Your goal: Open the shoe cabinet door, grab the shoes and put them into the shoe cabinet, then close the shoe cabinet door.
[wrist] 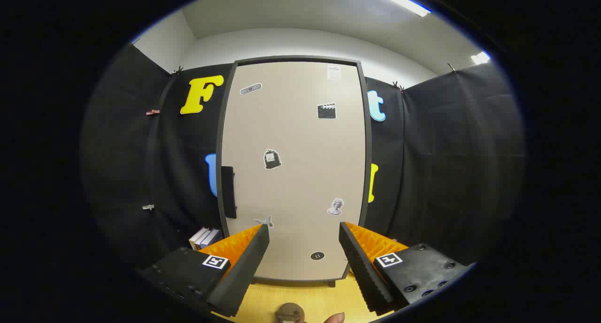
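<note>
Some books [204,237] sit on the floor at the left, next to the cabinet's dark handle [228,192]. Cabinet door [293,173] is closed, straight ahead. Gripper [304,245] is wide open, holding nothing.

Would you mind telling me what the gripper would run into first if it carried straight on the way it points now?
Most likely the shut cabinet door, which stands beyond the open gripper with nothing between its fingers. Its dark handle sits off to one side, though depth is hard to judge.
</note>
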The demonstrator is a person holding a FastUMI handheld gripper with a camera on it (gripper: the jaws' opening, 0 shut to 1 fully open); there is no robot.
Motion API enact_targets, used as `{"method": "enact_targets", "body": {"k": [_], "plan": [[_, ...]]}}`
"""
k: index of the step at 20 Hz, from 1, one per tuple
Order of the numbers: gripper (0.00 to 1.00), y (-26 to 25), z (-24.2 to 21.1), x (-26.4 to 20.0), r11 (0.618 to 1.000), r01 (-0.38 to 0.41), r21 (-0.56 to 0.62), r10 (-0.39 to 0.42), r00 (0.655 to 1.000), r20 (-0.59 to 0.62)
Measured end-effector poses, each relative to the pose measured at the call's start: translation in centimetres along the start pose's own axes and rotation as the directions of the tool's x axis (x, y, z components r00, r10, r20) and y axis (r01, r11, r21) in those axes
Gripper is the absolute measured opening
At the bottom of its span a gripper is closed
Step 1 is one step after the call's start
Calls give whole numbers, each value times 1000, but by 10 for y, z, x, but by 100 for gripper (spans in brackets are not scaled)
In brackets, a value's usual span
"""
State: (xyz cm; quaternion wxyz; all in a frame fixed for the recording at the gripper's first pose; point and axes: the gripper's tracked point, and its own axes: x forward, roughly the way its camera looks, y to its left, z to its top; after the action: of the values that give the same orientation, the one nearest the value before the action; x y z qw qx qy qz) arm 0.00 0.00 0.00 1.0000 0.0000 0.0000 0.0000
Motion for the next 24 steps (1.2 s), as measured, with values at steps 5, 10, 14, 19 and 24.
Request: {"method": "enact_targets", "body": {"k": [5, 10, 14, 19, 24], "plan": [[98, 0, 2, -2, 1000, 18, -8, -18, 1000, 15], [98, -2, 0, -3, 999, 31, -8, -31, 999, 12], [98, -2, 0, -3, 999, 34, -5, -34, 999, 13], [98, 1, 2, -2, 1000, 23, 8, -23, 1000, 21], [98, 34, 13, 14, 1000, -8, 7, 8, 999, 33]]}}
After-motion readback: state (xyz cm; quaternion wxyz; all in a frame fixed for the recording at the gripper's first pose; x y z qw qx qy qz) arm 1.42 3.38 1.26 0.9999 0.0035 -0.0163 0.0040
